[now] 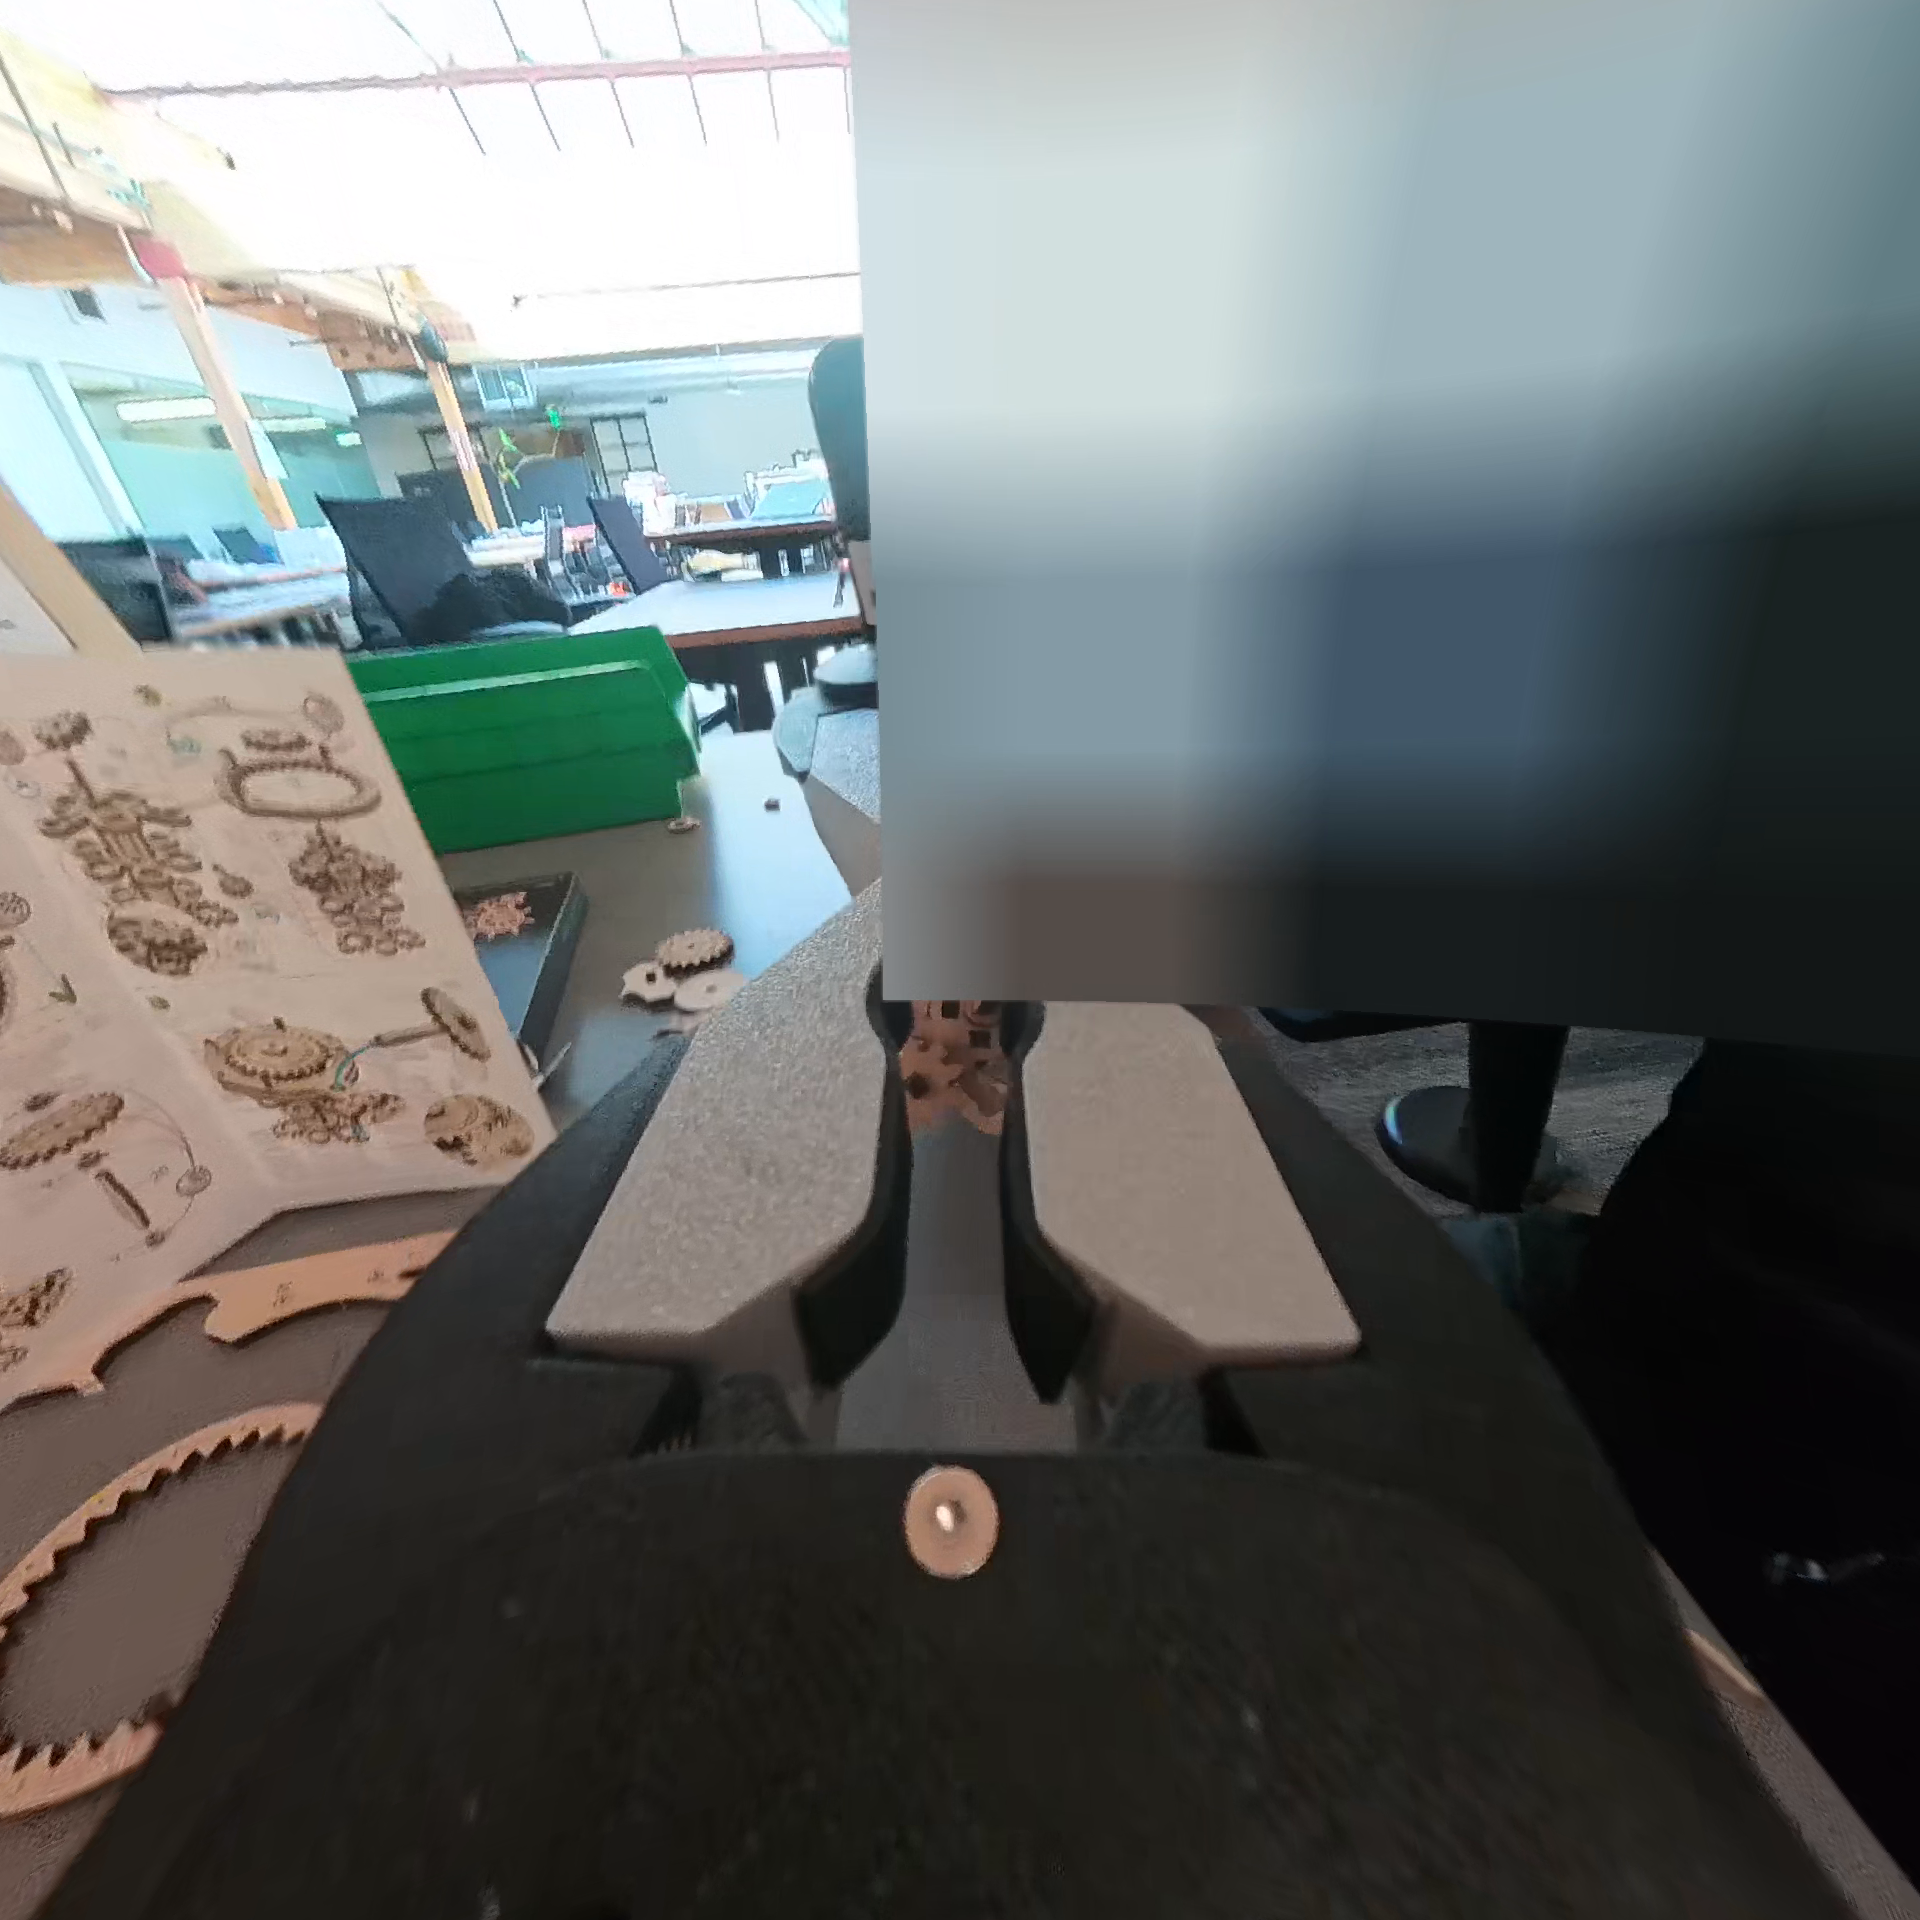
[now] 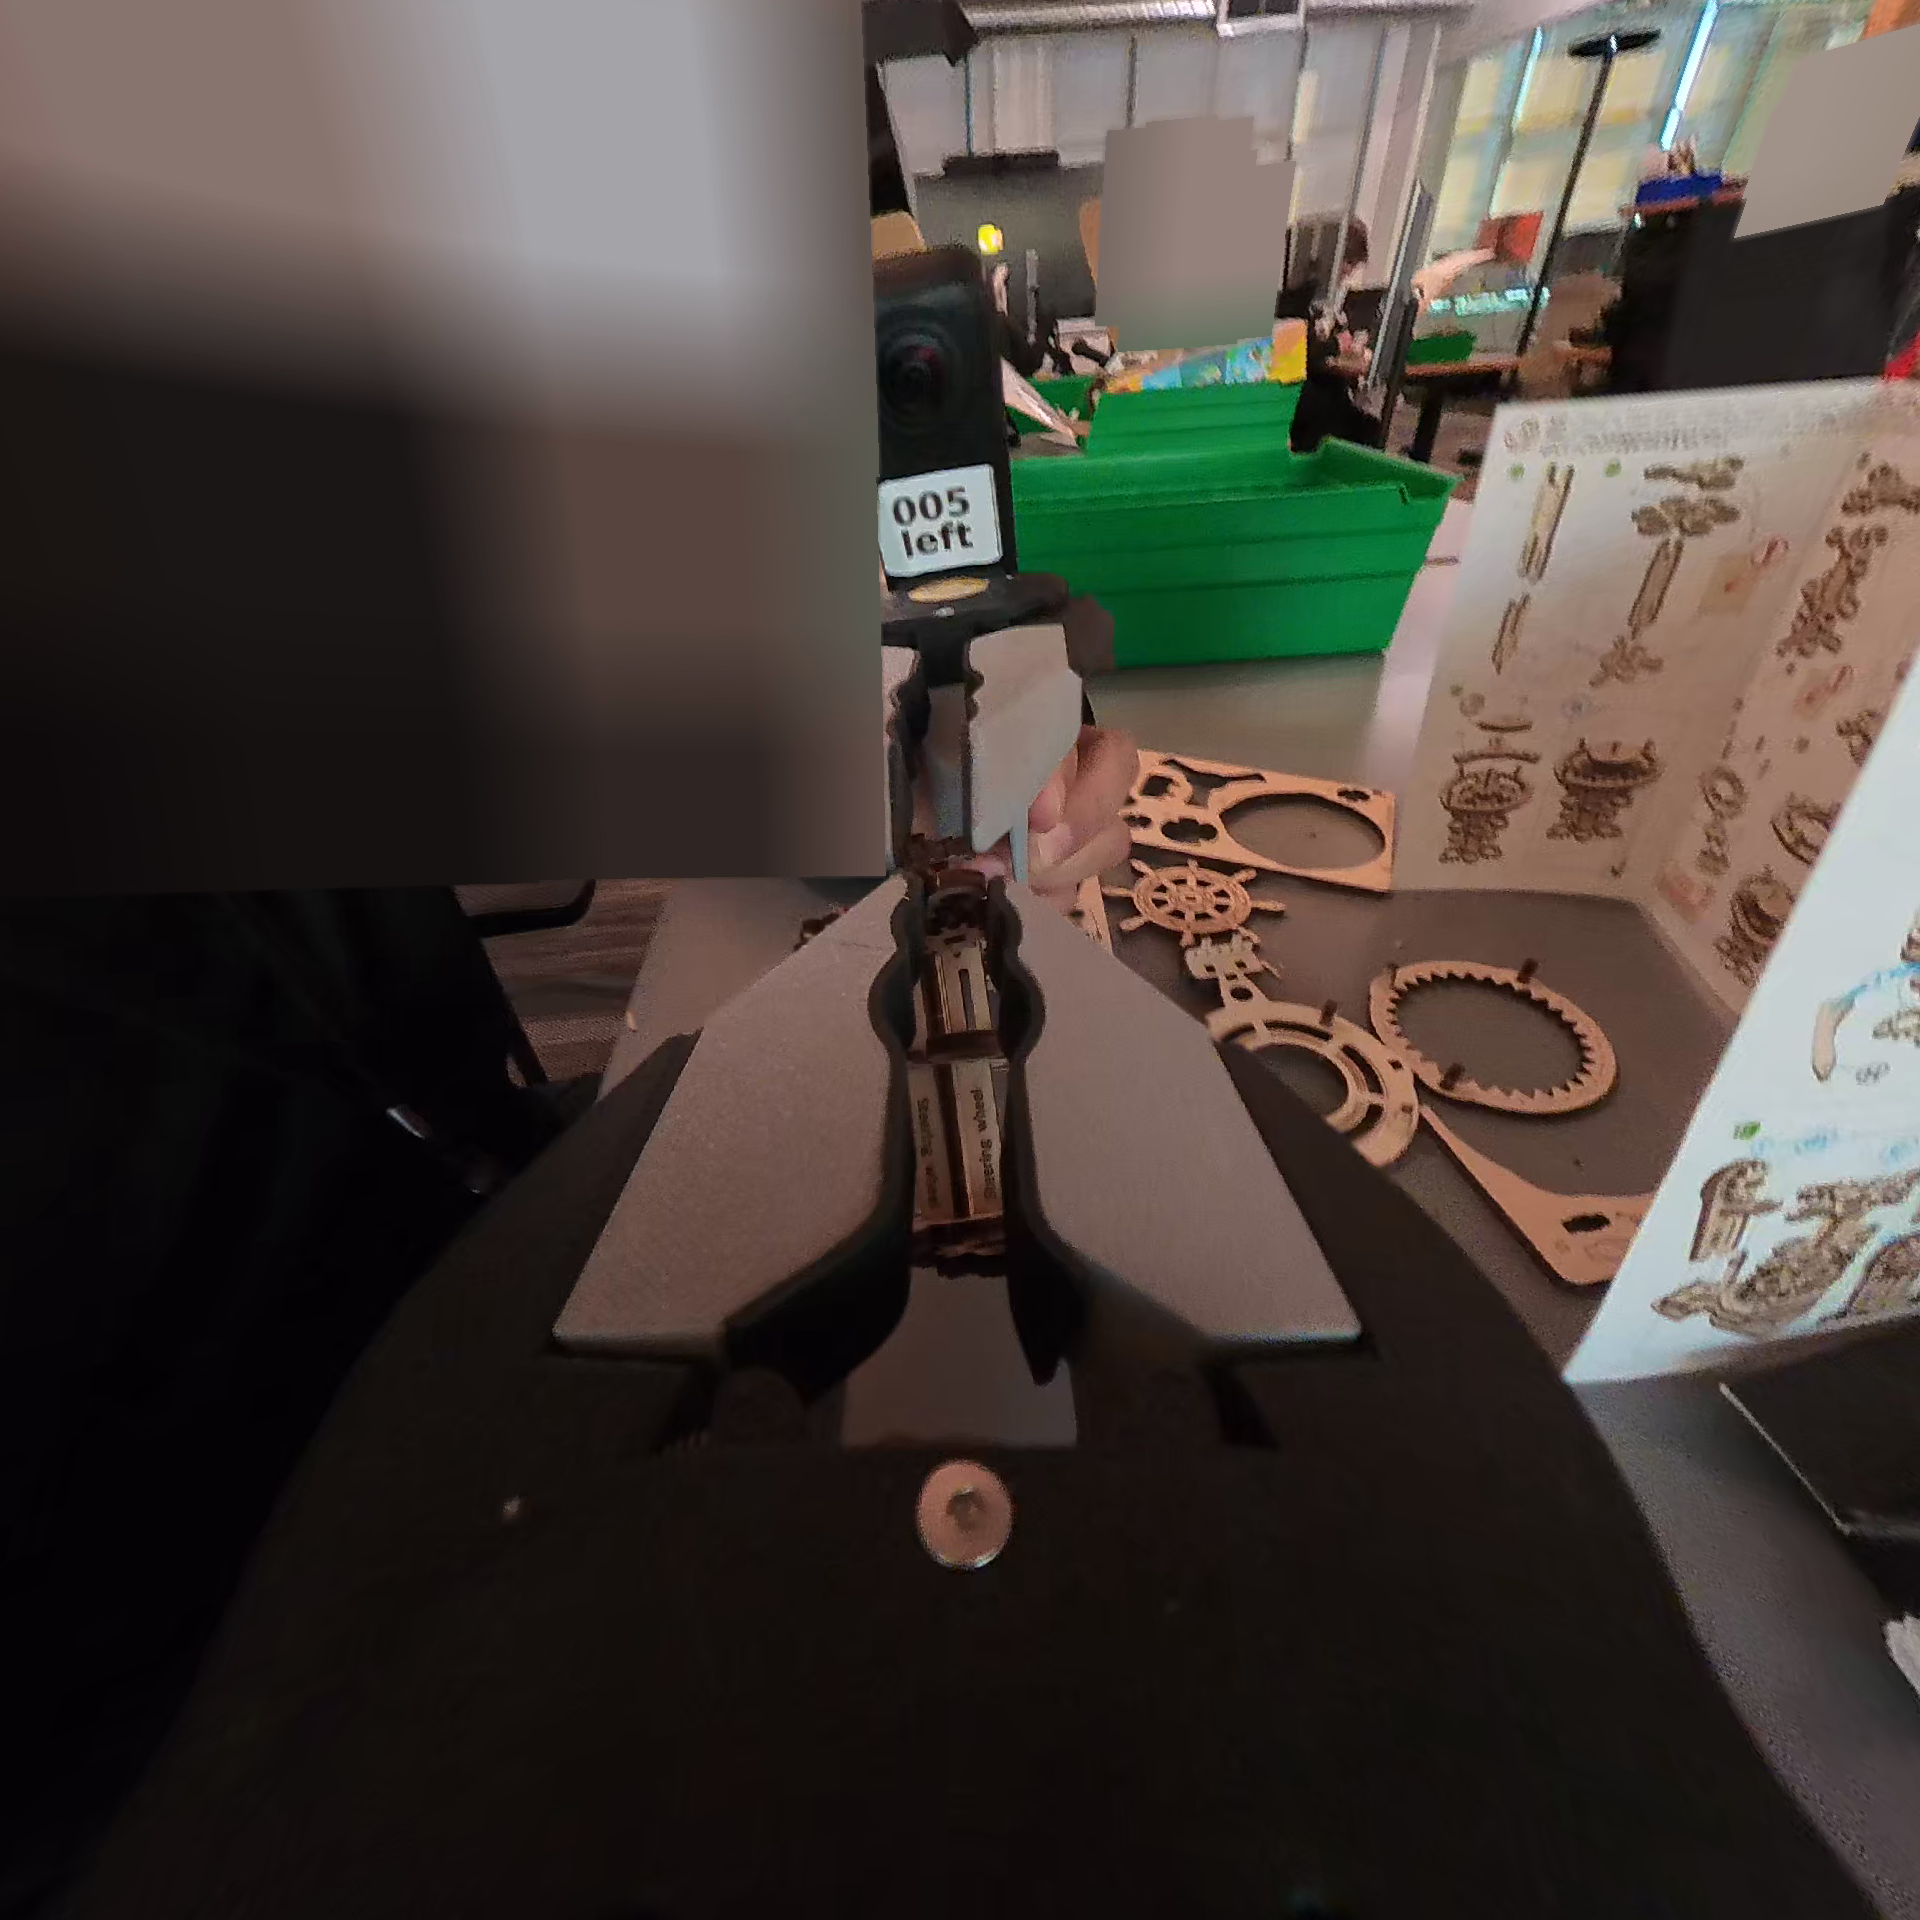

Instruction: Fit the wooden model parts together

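Note:
In the right wrist view my right gripper [image 2: 954,920] is shut on a long wooden model assembly [image 2: 956,1132], a stack of thin plates lying lengthwise between the fingers. My left gripper [image 2: 992,831] comes down from above to the assembly's far end, with a person's fingers [image 2: 1081,800] beside it. In the left wrist view my left gripper [image 1: 951,1039] is shut on a small pale wooden gear part [image 1: 951,1075] at its fingertips. A blurred patch hides what lies beyond the tips.
An upright instruction sheet [image 1: 239,935] [image 2: 1662,675] and green bins [image 1: 530,738] [image 2: 1226,540] stand on the grey table. Loose wooden gears [image 1: 686,966], a black tray [image 1: 540,945], a toothed ring [image 2: 1496,1039], a ship-wheel piece [image 2: 1195,904] and a cut-out sheet [image 2: 1257,821] lie around.

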`<action>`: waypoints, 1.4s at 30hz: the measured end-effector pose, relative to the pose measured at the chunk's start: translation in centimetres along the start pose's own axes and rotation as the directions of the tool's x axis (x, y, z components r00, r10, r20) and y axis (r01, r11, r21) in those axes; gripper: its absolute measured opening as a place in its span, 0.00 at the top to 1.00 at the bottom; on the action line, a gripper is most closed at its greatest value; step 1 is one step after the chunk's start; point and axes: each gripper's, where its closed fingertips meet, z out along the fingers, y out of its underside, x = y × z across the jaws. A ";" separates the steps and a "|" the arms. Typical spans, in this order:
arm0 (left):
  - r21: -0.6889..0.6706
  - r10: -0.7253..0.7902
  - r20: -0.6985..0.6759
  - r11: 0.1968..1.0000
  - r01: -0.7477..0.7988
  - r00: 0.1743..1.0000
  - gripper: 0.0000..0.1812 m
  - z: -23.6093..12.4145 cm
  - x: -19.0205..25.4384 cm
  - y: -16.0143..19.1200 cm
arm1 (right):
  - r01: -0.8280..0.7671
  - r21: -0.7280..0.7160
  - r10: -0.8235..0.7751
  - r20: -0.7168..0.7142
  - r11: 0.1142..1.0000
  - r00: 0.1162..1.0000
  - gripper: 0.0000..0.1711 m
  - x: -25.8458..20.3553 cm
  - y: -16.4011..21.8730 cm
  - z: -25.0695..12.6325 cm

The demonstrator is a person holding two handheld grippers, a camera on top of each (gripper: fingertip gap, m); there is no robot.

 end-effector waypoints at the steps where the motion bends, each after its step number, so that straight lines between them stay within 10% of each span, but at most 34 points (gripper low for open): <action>1: -0.015 -0.029 -0.004 0.999 0.029 1.000 0.95 -0.1 -0.3 0.3 | -0.002 -0.012 0.002 -0.015 1.000 1.000 0.96 0.3 0.3 0.2; 20: -0.112 -0.018 0.007 0.994 0.018 1.000 0.92 -1.5 -1.1 0.9 | -0.004 -0.059 0.000 -0.070 0.998 0.998 0.94 0.5 1.3 0.4; 42: -0.473 -0.060 -0.036 0.880 0.035 0.998 0.95 -4.6 -1.3 6.4 | -0.010 -0.444 -0.061 -0.145 0.896 0.988 0.95 0.8 5.0 3.7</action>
